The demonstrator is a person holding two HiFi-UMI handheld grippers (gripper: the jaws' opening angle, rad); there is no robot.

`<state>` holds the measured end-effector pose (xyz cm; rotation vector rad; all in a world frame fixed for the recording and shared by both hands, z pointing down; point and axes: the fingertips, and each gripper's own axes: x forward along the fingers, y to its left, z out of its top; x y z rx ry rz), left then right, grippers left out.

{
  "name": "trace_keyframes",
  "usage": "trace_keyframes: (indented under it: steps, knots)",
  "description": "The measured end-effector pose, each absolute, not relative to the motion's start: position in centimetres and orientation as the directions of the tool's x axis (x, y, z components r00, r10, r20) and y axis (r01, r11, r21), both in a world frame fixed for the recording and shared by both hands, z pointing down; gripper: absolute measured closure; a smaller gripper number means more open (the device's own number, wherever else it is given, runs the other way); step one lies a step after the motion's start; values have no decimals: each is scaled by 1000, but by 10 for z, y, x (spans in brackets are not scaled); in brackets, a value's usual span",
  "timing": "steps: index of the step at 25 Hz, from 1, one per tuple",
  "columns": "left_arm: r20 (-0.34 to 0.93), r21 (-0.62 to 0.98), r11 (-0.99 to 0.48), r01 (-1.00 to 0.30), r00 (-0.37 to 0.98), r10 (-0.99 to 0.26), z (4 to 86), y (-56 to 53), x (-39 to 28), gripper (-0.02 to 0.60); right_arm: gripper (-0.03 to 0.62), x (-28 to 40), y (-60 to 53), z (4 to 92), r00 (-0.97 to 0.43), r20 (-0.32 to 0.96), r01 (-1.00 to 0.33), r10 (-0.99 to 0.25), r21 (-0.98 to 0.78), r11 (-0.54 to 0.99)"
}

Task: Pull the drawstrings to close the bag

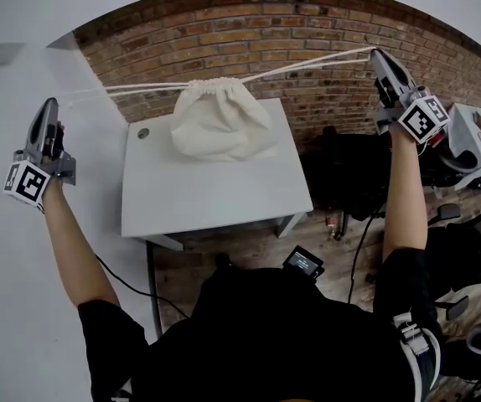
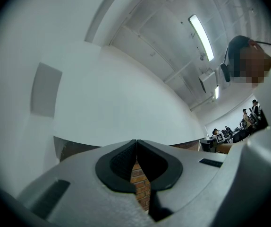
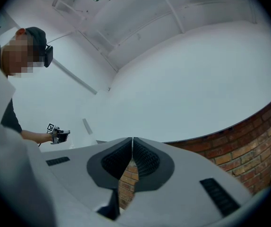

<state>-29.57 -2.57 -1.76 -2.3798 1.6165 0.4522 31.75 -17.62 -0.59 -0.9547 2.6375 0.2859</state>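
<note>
A cream cloth bag (image 1: 221,124) sits at the back of the white table (image 1: 215,195), its mouth gathered tight. White drawstrings run out from the mouth to both sides. The left strings (image 1: 123,89) stretch to my left gripper (image 1: 52,101), held out far to the left and shut on their end. The right strings (image 1: 307,61) rise taut to my right gripper (image 1: 376,53), also shut on them. In the left gripper view (image 2: 136,141) and the right gripper view (image 3: 132,139) the pads meet and the string itself is hidden. The right gripper view also catches the distant left gripper (image 3: 57,134).
A round hole (image 1: 143,132) marks the table's back left corner. Red brick (image 1: 307,23) lies behind the table and plain white surface (image 1: 23,249) to its left. Dark chairs and a white box-like device (image 1: 475,141) crowd the right side. Cables hang under the table.
</note>
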Motion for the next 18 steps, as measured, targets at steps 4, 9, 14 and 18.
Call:
trace_keyframes:
  steps: [4,9,14,18]
  knots:
    - [-379,-14,-360,-933,338,-861,-18,-22,-294,561,582,324,-176,-7,-718,-373,-654,-588,72,753]
    - [-378,-10,-360,-933,337,-862,-16,-19,-289,561,582,330,-174,-4,-719,-373,-651,-586,66,756]
    - [-385,8,-354,-935,324,-864,-18,-12,-282,561,582,337,-170,-1,-720,-380,-646,-581,60,761]
    - [-390,12,-351,-936,319,-864,-16,-5,-280,561,582,341,-168,1,-722,-382,-640,-577,52,767]
